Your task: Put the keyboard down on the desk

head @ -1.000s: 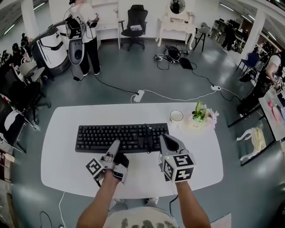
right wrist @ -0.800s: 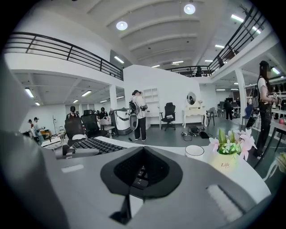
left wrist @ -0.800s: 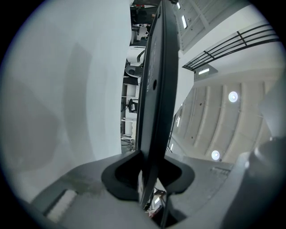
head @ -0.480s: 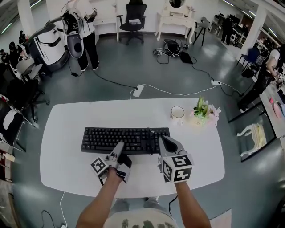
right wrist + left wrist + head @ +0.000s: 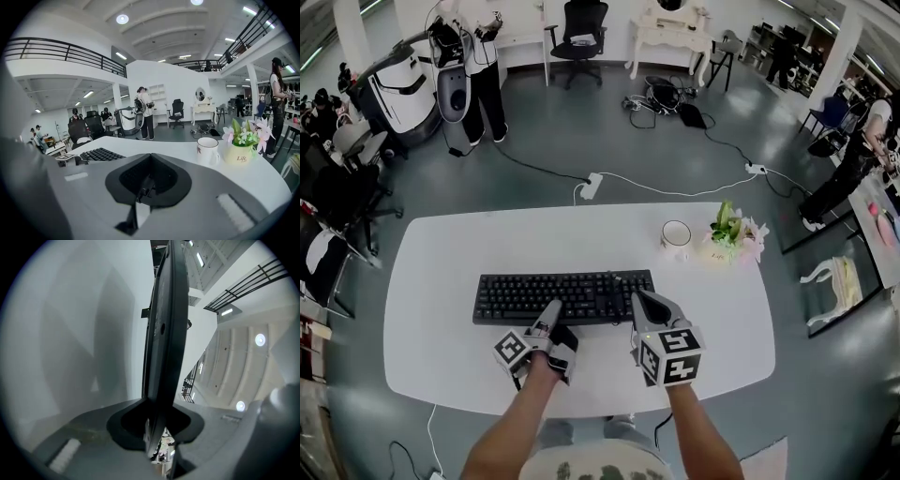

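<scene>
Left claw [image 5: 550, 311] pinches keyboard [image 5: 562, 292]'s near edge, right claw [image 5: 639, 302] pressed together beside it; lowering seems nearly finished, release next.

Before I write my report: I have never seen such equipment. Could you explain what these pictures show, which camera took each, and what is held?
There is no robot: a person holds a two-jaw gripper in each hand; the marker cubes are part of them. The wide picture comes from a camera on the person's head, looking down. The other two come from cameras on the grippers, looking along the jaws. On the desk stand a mug and a pot of flowers. The left gripper is shut on the near edge of a black keyboard; its view shows that edge between the jaws. The right gripper seems shut on the same edge, further right. Whether the keyboard rests on the desk, I cannot tell.
</scene>
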`<state>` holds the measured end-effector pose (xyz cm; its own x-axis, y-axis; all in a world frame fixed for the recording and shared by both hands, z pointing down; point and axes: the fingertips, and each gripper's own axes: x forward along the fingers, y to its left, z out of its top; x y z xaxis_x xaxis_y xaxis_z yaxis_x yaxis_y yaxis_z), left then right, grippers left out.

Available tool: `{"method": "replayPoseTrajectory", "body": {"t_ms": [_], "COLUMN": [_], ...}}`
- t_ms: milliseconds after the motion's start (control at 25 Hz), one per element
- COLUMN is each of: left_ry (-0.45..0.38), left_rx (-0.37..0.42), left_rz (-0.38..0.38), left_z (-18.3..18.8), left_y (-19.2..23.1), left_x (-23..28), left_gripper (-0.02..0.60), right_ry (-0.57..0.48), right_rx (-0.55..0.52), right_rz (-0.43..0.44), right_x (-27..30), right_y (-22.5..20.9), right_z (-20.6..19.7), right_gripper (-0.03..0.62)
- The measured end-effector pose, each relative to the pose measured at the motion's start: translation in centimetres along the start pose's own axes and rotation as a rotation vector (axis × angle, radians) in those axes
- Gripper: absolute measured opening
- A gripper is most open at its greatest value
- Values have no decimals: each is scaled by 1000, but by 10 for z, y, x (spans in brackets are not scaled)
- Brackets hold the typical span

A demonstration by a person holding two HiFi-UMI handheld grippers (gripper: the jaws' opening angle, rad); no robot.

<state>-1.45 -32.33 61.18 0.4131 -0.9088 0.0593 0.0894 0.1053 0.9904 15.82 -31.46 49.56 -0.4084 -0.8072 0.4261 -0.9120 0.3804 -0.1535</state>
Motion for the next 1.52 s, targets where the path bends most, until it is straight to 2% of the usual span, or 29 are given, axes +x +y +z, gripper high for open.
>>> {"method": "replayPoseTrajectory", "body": {"t_ms": [400,480,680,760,880,1000,1200,1400,1520], "left_ry": [-25,-30,-60,-77,-83,-73,-43,-10,28], "left_rx": [-31,-23,-57,-71,-69,-61,-64,-64,-46], "left_rz": [76,98,116,139,166,226,395,480,515], "left_z": [3,3,7,9,9,8,5,3,-1], "left_y": [14,18,19,20,21,26,32,34,32], "left_x": [0,0,-1,-3,-2,1,2,2,4], "left_gripper": [93,135,140,192,220,247,249,252,283], "right_ry": [18,21,29,32,37,41,48,49,51], "right_rx": [9,11,13,12,3,-2,5,10,12], "right_rz": [11,12,9,11,18,22,22,21,22], "right_x": [7,9,11,11,13,15,17,17,18], "right_y": [4,3,3,6,9,10,9,7,6], "right_z": [-9,-11,-12,-12,-13,-15,-18,-17,-18], "right_gripper": [0,0,0,0,0,0,0,0,0]}}
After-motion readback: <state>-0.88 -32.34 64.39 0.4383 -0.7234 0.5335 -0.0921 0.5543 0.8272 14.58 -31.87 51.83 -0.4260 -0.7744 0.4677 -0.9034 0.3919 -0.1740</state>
